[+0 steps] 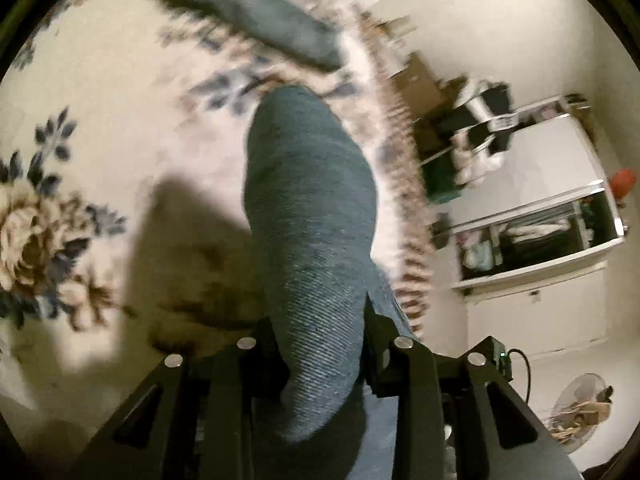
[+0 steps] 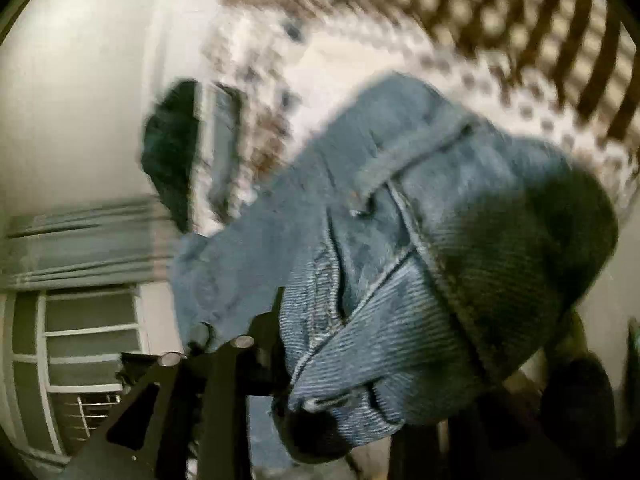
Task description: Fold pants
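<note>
Denim is hanging from both tools: the left gripper (image 1: pixel 324 344) is clenching a rolled fold of the blue jeans (image 1: pixel 308 208), which are drooping forward over the floral bedspread (image 1: pixel 80 128), and the right gripper (image 2: pixel 328 360) is pinching a bunched seam near what looks like the waistband, though blur is making that hard to confirm. The jeans are being held in the air above the bedspread, not lying on it. For a clean fold, both grips should be keeping level and pulling gently apart so the cloth is hanging flat, then lowering onto the bedspread with the far end touching first. The bunching at the right gripper is likely risking a crooked crease; a small shake may be helping.
</note>
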### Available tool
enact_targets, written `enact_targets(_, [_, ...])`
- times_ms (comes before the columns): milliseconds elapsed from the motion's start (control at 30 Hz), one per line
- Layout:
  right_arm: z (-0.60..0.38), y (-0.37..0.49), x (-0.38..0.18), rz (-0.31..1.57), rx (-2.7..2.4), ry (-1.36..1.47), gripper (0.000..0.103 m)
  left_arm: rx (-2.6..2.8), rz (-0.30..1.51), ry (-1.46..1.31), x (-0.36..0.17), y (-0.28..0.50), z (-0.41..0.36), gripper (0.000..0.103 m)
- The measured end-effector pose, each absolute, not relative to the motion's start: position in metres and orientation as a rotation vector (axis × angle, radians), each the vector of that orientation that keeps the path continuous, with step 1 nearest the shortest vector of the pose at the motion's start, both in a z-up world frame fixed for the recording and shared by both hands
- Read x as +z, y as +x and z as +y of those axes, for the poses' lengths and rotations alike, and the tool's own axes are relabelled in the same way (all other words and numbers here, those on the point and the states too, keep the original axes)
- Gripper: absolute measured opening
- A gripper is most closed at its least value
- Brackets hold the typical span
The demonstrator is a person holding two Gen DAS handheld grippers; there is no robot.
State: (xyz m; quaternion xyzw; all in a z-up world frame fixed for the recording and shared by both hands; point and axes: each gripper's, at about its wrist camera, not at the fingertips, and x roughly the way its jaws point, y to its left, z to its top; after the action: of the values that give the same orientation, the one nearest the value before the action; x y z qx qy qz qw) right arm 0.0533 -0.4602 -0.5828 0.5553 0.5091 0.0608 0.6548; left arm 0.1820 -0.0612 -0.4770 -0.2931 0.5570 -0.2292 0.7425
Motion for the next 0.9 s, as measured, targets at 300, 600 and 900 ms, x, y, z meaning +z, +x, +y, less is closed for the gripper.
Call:
enact_targets(300, [-0.432,0.028,-0.657,1.294,-0.002,1.161,0.065,-0.465,1.39,-0.62,-0.574,0.197,-0.041,0.077])
enact_targets(600, [-0.41,0.021,-0.679,1.296,0.061,1.338,0.076,-0.549,1.441,-0.618,-0.576,0.207,-0.042,0.078])
enact_targets(900, [-0.407,0.026,-0.65,1.1,0.041,1.32,0.051,-0.602,1.427,-0.638,-0.573,0.215,-0.041,0.077])
